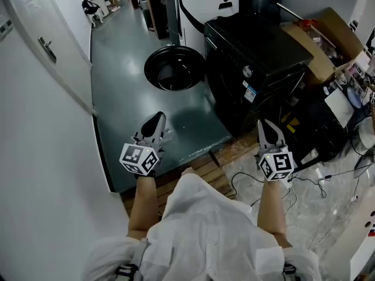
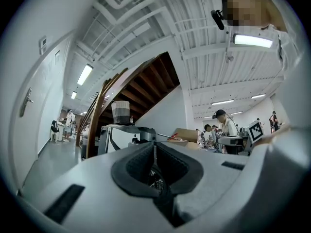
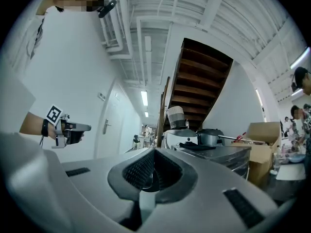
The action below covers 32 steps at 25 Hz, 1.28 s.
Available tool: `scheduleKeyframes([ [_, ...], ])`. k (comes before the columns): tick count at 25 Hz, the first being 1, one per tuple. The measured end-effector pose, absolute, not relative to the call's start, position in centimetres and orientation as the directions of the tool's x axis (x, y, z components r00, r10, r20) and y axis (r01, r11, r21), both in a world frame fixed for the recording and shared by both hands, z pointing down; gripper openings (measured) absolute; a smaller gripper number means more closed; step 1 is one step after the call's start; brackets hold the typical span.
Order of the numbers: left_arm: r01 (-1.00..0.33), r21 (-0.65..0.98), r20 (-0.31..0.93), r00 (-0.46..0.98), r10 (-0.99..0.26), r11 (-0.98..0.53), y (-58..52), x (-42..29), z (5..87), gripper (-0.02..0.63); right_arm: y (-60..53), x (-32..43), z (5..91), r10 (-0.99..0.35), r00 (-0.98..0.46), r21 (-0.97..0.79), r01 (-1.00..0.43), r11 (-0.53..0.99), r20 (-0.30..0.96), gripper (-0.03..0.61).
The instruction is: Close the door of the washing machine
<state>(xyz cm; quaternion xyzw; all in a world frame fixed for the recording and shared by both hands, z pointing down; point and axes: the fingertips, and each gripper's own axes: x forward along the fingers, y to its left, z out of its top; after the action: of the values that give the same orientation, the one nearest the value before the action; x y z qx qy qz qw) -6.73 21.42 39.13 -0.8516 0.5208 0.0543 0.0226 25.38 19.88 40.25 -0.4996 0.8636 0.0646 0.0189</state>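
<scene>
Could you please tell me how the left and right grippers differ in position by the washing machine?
The left gripper hangs over the green floor, in line with the open round door; the right gripper hangs before the washing machine body, beside the cables. In the head view the left gripper leans right, the right gripper leans left. Both are shut and empty.

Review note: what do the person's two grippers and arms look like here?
The left claw and right claw are light grey tapered shells lined with black textured pads. Each carries a white cube printed with black square markers. The person wears a loose white top; its sleeves end above the forearms.
</scene>
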Motion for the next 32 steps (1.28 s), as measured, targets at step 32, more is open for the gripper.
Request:
scheduleKeyframes([
  [32, -0.898, 0.046, -0.066, 0.434, -0.899, -0.437, 15.6, -10.5, 42.4, 0.025, 12.9, 20.9, 42.5, -0.843, -0.536, 0.091, -0.843, 0.530, -0.047, 0.034],
])
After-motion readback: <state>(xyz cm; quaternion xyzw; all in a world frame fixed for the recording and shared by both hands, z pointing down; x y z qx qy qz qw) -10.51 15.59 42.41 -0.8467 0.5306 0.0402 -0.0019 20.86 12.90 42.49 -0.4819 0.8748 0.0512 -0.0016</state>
